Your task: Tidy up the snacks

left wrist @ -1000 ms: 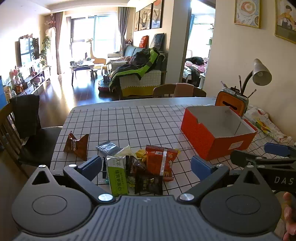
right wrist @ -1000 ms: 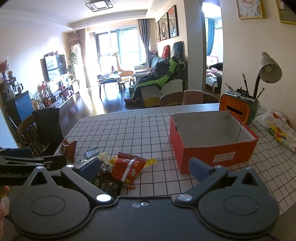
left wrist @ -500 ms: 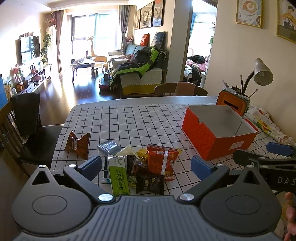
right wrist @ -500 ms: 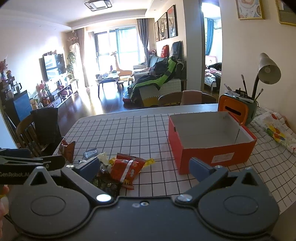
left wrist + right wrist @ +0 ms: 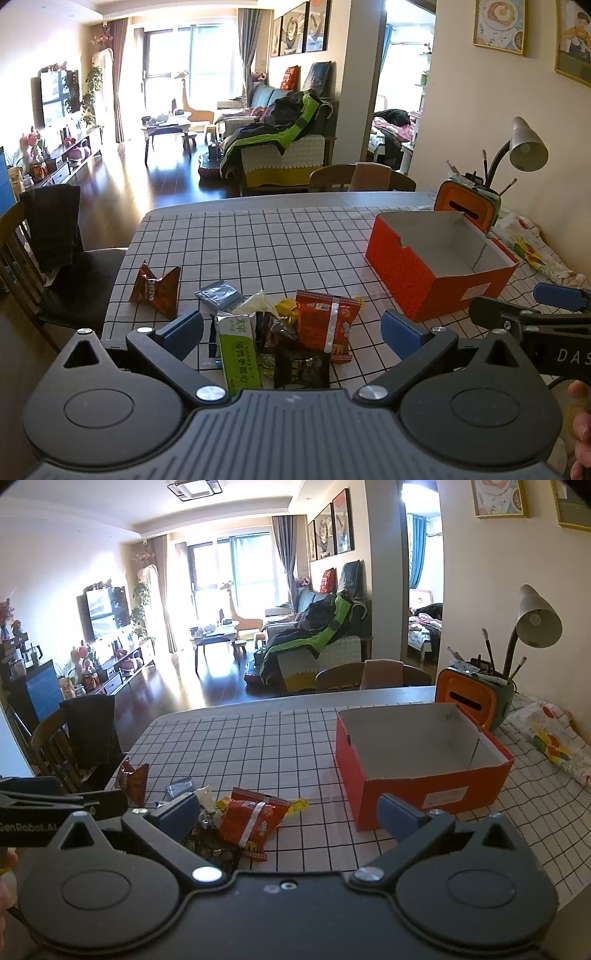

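Observation:
A heap of snack packets lies near the table's front edge: a red packet [image 5: 325,325], a green packet [image 5: 238,350], a dark packet [image 5: 303,369] and a grey packet [image 5: 218,293]. A brown packet [image 5: 155,290] lies apart to the left. An open orange box [image 5: 439,266] with nothing visible inside it stands to the right. My left gripper [image 5: 291,328] is open, just above the heap. My right gripper [image 5: 290,812] is open, between the red packet [image 5: 253,821] and the box [image 5: 421,760]. It holds nothing.
An orange pen holder [image 5: 467,208] and a desk lamp [image 5: 524,147] stand behind the box. A patterned cloth [image 5: 532,247] lies at the far right. Chairs stand at the left side [image 5: 55,251] and far side [image 5: 362,177] of the checked table [image 5: 277,240].
Both views have shifted only slightly; the box and packets have not moved and both grippers stay open.

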The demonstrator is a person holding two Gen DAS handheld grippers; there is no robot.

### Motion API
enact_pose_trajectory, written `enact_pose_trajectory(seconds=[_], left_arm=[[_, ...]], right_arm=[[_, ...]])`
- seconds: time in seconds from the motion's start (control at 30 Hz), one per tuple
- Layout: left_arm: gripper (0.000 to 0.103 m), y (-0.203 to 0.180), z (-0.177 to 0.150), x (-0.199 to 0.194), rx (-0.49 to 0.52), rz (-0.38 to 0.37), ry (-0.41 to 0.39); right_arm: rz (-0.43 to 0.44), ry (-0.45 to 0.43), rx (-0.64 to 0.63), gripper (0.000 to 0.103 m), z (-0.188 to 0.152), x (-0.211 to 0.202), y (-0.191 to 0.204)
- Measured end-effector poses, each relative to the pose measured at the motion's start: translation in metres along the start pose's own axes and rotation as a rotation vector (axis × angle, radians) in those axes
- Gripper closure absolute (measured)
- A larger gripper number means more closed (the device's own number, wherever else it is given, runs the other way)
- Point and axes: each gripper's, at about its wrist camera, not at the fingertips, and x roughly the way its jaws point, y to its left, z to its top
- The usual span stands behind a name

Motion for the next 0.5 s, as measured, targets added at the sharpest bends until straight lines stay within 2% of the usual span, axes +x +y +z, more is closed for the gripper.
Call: enact_pose_trajectory(seconds=[0.3, 0.5], left_arm=[[0.0, 0.003, 0.0, 0.009, 0.001, -0.006, 0.015], [0.0, 0.012, -0.001, 0.024, -0.023, 0.014, 0.04]], right_arm=[[0.009, 0.004, -0.027, 0.0, -0.002, 0.006, 0.004], [0.013, 0.033, -0.02, 0.0, -0.002, 0.025, -0.001]])
